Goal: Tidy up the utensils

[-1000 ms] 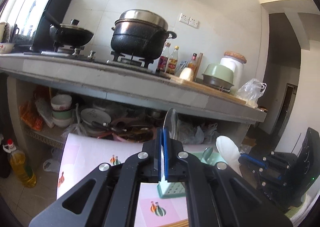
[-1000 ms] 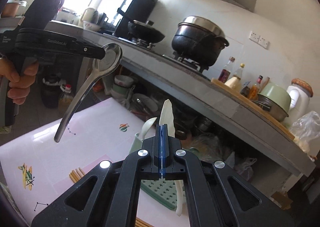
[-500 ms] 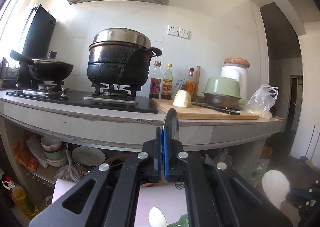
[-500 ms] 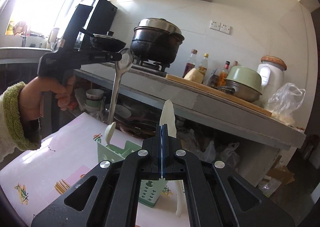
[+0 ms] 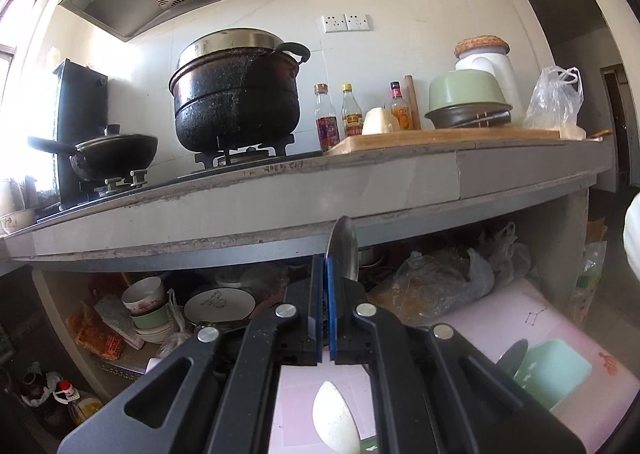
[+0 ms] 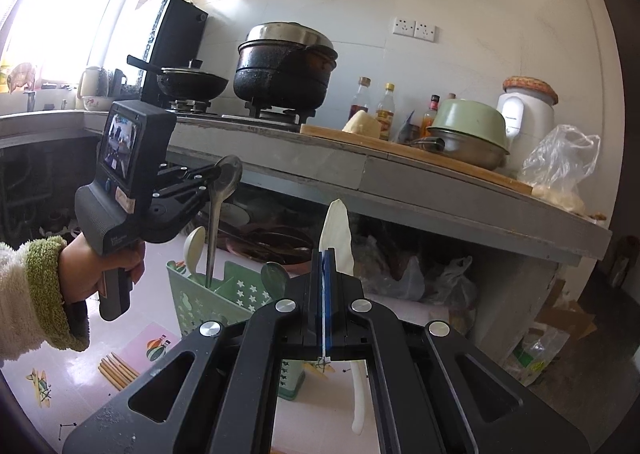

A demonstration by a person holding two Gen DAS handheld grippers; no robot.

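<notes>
While its jaws pinch a glossy metal spoon (image 6: 224, 190) upright over the perforated green caddy (image 6: 224, 294) below, the left gripper (image 6: 210, 179) points level; the right gripper (image 6: 325, 274) clamps a smooth white spoon (image 6: 338, 230).

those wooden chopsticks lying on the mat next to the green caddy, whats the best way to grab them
The wooden chopsticks lie flat, side by side, on the pink mat, left of the green utensil caddy. Probably best to come straight down from above and close the jaws across the bundle near its middle, so all sticks are pinched together.
</notes>
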